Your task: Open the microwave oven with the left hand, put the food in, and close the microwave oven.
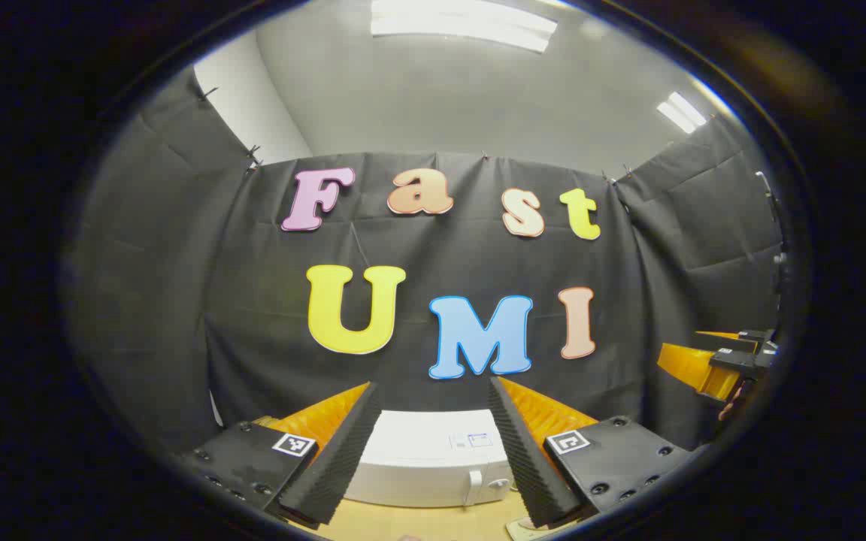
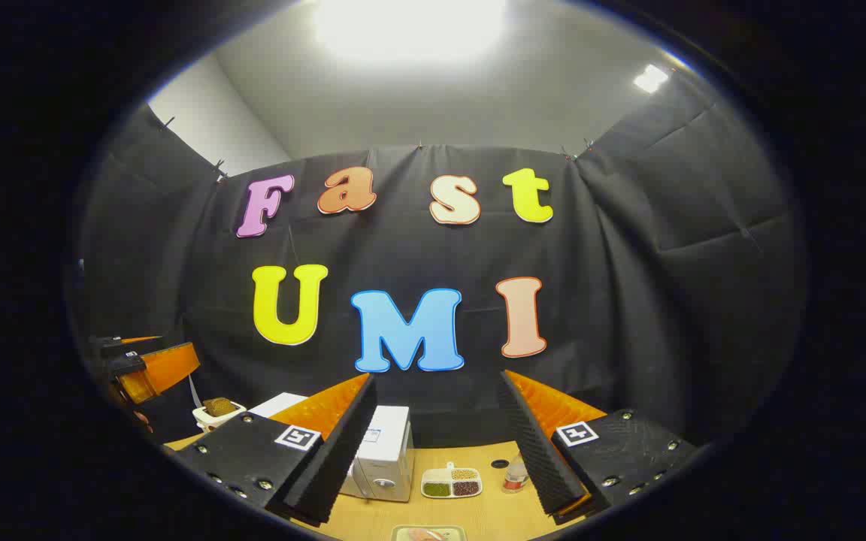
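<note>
I hold both tools raised over the wooden table (image 2: 478, 518), and the microwave oven (image 1: 425, 458) is my landmark for everything. In the left gripper view it sits dead ahead and below the left gripper (image 1: 427, 481), framed between the two fingers, its door handle (image 1: 474, 487) toward the right end of its white front. Those fingers stand wide apart and grip nothing. In the right gripper view the right gripper (image 2: 437, 469) is just as wide open and empty; from there the microwave oven (image 2: 384, 458) lies left of centre, partly hidden behind the left-hand finger. Right of the oven on the table lies a divided dish (image 2: 451, 483) of food, and a small bowl (image 2: 215, 412) with something brown sits beyond the oven's left side. I judge the left tool the nearer and better lined up: the handle lies forward, downward and slightly right of its fingers, so the door has yet to be reached.
</note>
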A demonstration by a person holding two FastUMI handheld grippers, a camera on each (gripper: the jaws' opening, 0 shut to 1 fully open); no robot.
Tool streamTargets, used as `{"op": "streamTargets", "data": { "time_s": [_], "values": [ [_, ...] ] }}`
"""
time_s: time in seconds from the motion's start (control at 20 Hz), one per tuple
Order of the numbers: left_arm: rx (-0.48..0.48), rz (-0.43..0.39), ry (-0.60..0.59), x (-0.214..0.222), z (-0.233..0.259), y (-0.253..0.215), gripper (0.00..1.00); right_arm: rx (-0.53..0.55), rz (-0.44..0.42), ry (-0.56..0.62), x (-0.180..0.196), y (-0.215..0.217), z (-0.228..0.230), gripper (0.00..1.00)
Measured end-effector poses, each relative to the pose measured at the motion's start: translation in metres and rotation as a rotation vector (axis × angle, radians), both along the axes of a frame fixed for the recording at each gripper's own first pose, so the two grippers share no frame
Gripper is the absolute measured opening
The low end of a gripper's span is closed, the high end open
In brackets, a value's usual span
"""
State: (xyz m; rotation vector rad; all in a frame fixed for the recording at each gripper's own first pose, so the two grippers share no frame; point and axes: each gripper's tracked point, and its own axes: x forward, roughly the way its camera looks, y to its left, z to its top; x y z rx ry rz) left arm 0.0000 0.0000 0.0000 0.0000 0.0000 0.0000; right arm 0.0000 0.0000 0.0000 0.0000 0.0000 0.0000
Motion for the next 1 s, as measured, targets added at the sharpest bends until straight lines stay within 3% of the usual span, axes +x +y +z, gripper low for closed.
{"op": "streamTargets", "data": {
  "time_s": [0.15, 0.2, 0.25, 0.35, 0.65, 1.0],
  "values": [
    [0.002, -0.006, 0.006, 0.001, -0.004, -0.01, 0.98, -0.013, -0.007, -0.015, 0.003, -0.006, 0.003, 0.98],
    [0.004, -0.008, 0.008, 0.002, -0.005, -0.013, 0.94, -0.018, -0.003, -0.018, 0.004, -0.006, 0.003, 0.98],
    [0.008, -0.007, 0.012, 0.003, -0.007, -0.016, 0.98, -0.021, 0.002, -0.017, 0.005, -0.006, 0.002, 0.98],
    [0.008, -0.008, 0.017, 0.004, -0.009, -0.022, 0.94, -0.021, 0.013, -0.01, 0.006, -0.008, -0.001, 0.98],
    [0.018, -0.014, 0.017, 0.006, -0.015, -0.042, 0.98, -0.014, 0.028, 0.006, 0.009, -0.019, -0.012, 0.98],
    [0.03, -0.012, -0.003, 0.016, -0.039, -0.074, 0.94, -0.013, 0.067, -0.012, 0.017, -0.037, -0.013, 0.98]
  ]
}}
